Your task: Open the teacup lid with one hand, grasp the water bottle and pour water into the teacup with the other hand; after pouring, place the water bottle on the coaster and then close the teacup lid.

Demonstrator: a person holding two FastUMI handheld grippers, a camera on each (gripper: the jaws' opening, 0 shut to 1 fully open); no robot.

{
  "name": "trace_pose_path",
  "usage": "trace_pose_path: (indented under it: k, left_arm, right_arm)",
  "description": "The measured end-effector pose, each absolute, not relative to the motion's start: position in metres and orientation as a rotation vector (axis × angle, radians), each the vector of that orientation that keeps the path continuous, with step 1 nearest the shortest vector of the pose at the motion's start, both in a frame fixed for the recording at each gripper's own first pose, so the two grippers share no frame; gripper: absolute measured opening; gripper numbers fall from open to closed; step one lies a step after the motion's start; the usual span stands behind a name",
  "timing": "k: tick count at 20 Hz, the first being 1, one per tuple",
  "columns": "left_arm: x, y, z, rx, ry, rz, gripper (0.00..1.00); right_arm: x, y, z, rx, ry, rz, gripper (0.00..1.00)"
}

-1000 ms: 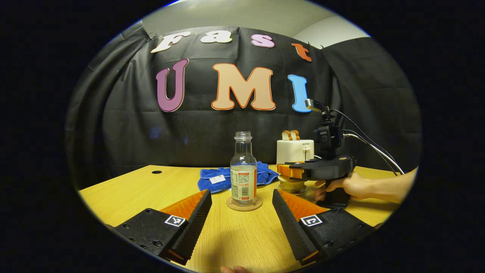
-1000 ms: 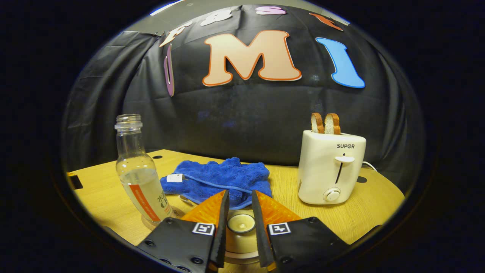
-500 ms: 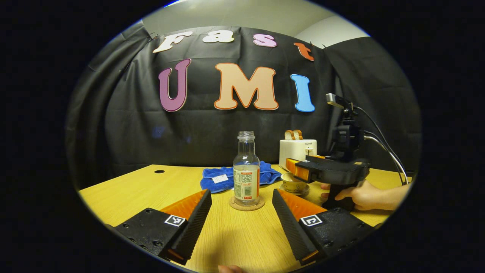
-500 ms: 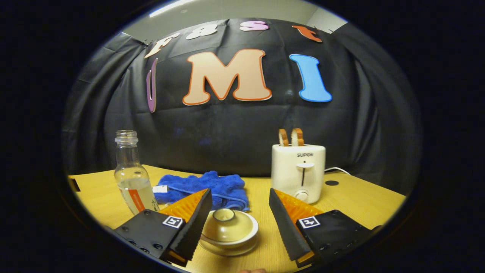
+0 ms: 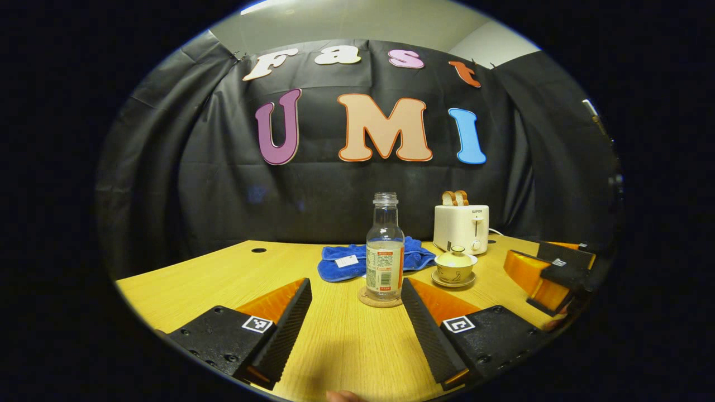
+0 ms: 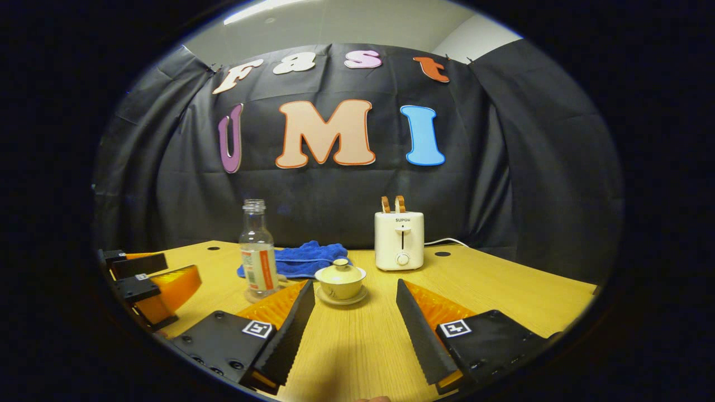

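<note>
A wooden table (image 5: pixel 212 279) fills the lower half of both views. In the left gripper view the left gripper (image 5: pixel 357 298) sits at the bottom centre, jaws wide apart and empty. In the right gripper view the right gripper (image 6: pixel 354 298) sits likewise, jaws spread and empty. A white toaster (image 6: pixel 399 240) with two bread slices stands at centre, a blue towel (image 6: pixel 301 262) to its left. The bottle (image 5: pixel 385 247) stands upright on a round coaster (image 5: pixel 380 297) just above the left gripper. The teacup (image 6: pixel 340 282), lid (image 6: pixel 340 270) on, rests on its saucer right of the bottle.
</note>
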State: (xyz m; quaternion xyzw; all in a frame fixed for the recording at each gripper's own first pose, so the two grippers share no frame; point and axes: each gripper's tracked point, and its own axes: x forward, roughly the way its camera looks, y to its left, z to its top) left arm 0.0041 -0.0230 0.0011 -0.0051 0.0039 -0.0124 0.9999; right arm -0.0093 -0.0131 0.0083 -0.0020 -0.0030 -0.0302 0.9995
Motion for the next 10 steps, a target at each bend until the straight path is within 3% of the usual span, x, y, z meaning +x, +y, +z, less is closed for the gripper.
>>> trace_pose_path:
  k: [4, 10]
  left_arm:
    - [-0.019, -0.039, 0.002, -0.009, 0.007, -0.009, 0.94]
    - [-0.046, -0.052, 0.004, -0.007, 0.001, 0.006, 0.94]
  right_arm:
    - [-0.043, 0.0, 0.008, -0.004, -0.003, -0.025, 0.91]
    - [-0.05, 0.007, 0.008, -0.002, -0.001, 0.006, 0.94]
